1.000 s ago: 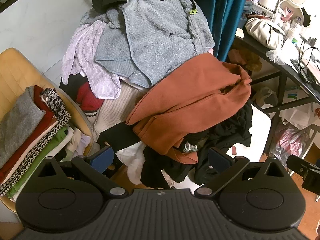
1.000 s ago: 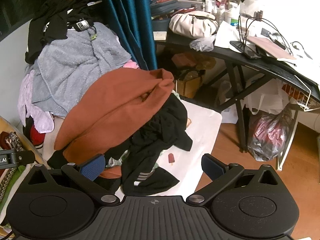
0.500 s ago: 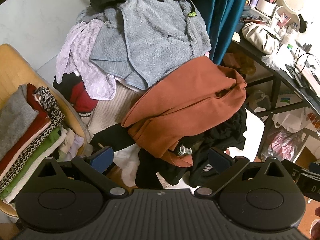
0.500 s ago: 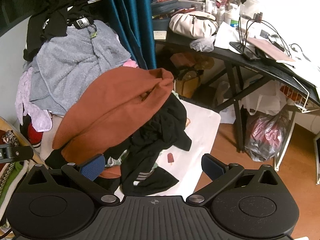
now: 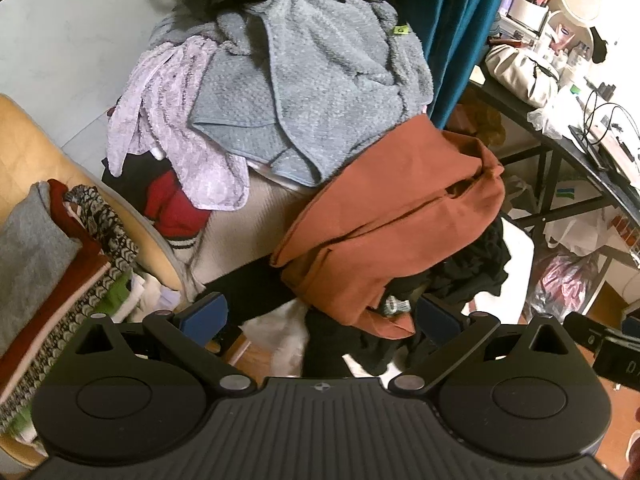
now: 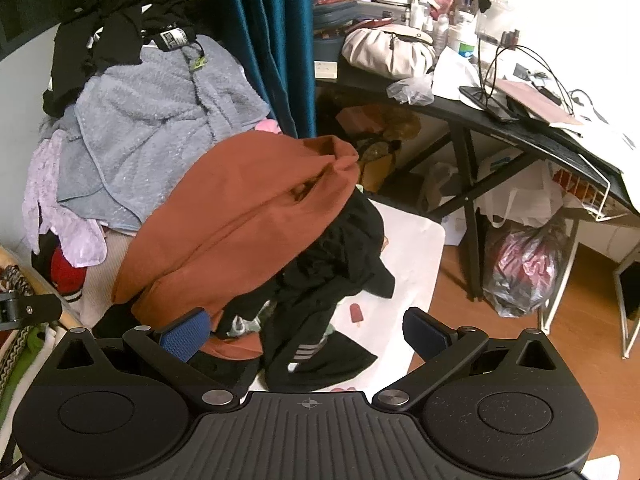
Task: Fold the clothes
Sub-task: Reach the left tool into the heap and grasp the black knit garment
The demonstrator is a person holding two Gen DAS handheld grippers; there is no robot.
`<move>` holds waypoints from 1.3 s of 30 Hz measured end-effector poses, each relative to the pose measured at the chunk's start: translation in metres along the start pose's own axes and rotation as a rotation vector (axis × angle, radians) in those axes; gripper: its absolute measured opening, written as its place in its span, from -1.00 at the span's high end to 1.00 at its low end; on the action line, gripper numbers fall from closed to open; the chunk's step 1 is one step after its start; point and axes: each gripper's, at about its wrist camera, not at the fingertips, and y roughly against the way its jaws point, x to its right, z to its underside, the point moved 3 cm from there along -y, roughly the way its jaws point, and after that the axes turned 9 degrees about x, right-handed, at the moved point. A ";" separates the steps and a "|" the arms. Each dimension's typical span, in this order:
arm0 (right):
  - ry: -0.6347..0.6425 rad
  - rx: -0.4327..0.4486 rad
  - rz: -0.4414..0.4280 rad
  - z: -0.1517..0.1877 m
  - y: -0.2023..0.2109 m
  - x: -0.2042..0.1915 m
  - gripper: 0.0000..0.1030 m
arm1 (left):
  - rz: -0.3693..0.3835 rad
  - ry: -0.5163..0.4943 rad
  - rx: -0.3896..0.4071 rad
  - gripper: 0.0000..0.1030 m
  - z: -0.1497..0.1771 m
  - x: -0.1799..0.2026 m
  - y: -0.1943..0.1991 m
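Left gripper (image 5: 320, 314) moved closer toward rust garment (image 5: 392, 224).

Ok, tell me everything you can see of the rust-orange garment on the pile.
The rust-orange garment is a thick, matte, woven-looking piece, unfolded and crumpled, draped diagonally down the front of the pile. A seam or opening runs along its upper part. Its top edge lies against the grey fleece; its lower end rests on tangled black clothes. Neither gripper touches it.

A rust-brown garment (image 5: 392, 224) lay crumpled atop the unfolded heap, with a grey fleece (image 5: 320, 92) behind it and black clothes (image 6: 332, 264) spilling right. Folded clothes (image 5: 44, 272) sat stacked on the left.
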 end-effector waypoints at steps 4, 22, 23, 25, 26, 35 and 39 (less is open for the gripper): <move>-0.012 0.010 0.020 0.000 -0.002 -0.018 -0.99 | 0.009 -0.023 0.018 -0.98 -0.004 -0.015 -0.003; -0.038 -0.015 0.002 -0.030 -0.072 -0.025 -0.99 | -0.013 0.009 -0.019 -0.98 -0.064 -0.035 -0.069; -0.039 -0.015 -0.007 -0.036 -0.080 -0.024 -0.99 | -0.029 0.023 -0.014 -0.98 -0.076 -0.036 -0.074; -0.037 -0.005 -0.026 -0.052 -0.095 -0.023 -0.99 | -0.048 0.045 0.009 -0.98 -0.099 -0.039 -0.082; -0.034 0.004 -0.037 -0.064 -0.104 -0.023 -0.99 | -0.057 0.054 0.021 -0.98 -0.111 -0.039 -0.086; 0.004 0.058 -0.107 -0.154 -0.179 -0.035 -0.99 | -0.096 0.114 0.077 -0.98 -0.183 -0.059 -0.119; 0.003 0.080 -0.132 -0.175 -0.200 -0.058 -0.99 | -0.075 0.120 0.076 -0.98 -0.200 -0.080 -0.140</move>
